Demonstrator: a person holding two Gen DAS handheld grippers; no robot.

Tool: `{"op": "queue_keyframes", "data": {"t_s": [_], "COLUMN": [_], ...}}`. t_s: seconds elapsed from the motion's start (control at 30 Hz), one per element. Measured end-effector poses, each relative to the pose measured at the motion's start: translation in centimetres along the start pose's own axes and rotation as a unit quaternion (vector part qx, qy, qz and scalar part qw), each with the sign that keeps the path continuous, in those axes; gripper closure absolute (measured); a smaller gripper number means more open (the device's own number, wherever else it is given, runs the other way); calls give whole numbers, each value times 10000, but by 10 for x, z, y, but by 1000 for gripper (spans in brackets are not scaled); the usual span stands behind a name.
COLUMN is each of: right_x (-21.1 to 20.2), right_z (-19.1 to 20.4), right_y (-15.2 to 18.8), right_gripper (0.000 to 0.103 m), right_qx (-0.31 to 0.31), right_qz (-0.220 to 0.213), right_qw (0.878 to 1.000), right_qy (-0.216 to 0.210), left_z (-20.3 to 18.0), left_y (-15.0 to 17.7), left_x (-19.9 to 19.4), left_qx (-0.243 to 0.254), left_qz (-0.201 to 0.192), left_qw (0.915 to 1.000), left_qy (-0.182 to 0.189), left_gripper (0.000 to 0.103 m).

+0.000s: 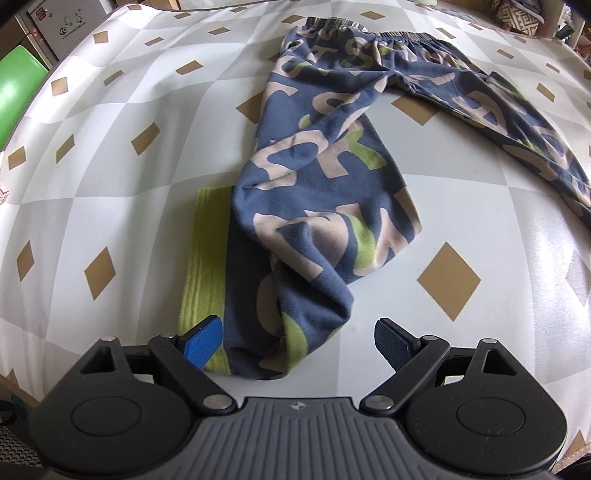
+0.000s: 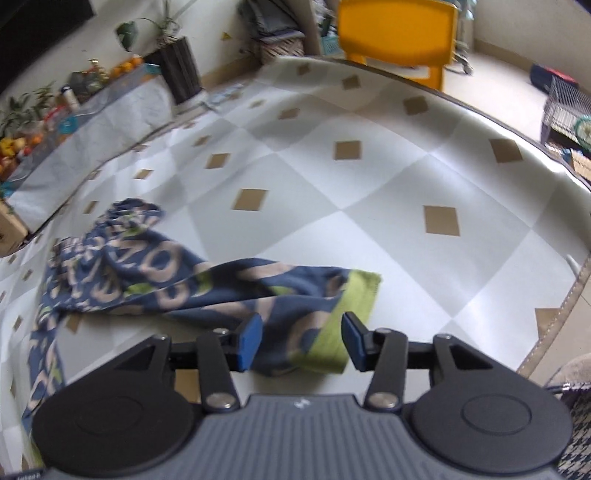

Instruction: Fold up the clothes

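Note:
Blue trousers (image 1: 317, 177) printed with beige and lime letters lie spread on a white and grey checked tablecloth (image 1: 122, 155). Their waistband (image 1: 369, 31) is at the far side. One leg runs toward me and ends in a lime cuff (image 1: 201, 266). My left gripper (image 1: 297, 341) is open just above that leg's end, fingers on either side of it. In the right wrist view the other leg (image 2: 221, 291) lies across the cloth with its lime cuff (image 2: 347, 314) between the fingers of my open right gripper (image 2: 301, 339), which holds nothing.
The tablecloth's edge (image 2: 561, 306) curves along the right. A yellow chair (image 2: 395, 33) stands beyond the far edge. Potted plants and fruit (image 2: 44, 122) line a shelf at the left. A green object (image 1: 18, 81) sits off the table's left side.

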State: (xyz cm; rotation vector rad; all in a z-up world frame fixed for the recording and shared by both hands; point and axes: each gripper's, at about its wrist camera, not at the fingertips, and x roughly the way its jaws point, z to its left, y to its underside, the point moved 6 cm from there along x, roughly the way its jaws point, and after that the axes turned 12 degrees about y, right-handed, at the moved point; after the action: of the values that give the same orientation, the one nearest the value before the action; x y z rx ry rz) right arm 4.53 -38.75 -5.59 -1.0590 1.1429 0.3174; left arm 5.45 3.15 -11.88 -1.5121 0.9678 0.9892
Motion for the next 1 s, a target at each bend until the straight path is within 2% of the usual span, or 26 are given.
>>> {"op": "queue_keyframes", "data": {"t_s": [0.2, 0.37, 0.83, 0.87, 0.93, 1.0], "right_x": [42, 66, 101, 101, 101, 100], "right_z": [-21, -20, 1, 3, 7, 11], "right_y": [-13, -13, -18, -19, -19, -20], "right_gripper": [52, 50, 45, 46, 56, 74], "right_qx": [683, 882, 393, 350, 212, -22], "right_qz": [361, 477, 186, 145, 52, -24], "right_qw": [9967, 9945, 9966, 9968, 9969, 9966], "right_qy": [237, 305, 701, 700, 756, 829], "left_z": [-9, -12, -15, -15, -15, -15], "left_y": [-2, -4, -4, -4, -4, -4], "left_x": [6, 11, 22, 23, 25, 26], "left_qx": [16, 6, -29, -32, -34, -22], "left_qz": [52, 112, 265, 278, 302, 308], "left_qw": [10000, 9999, 9996, 9995, 9995, 9995], "left_qy": [61, 85, 127, 121, 105, 95], "left_gripper": [13, 13, 13, 13, 13, 13]}}
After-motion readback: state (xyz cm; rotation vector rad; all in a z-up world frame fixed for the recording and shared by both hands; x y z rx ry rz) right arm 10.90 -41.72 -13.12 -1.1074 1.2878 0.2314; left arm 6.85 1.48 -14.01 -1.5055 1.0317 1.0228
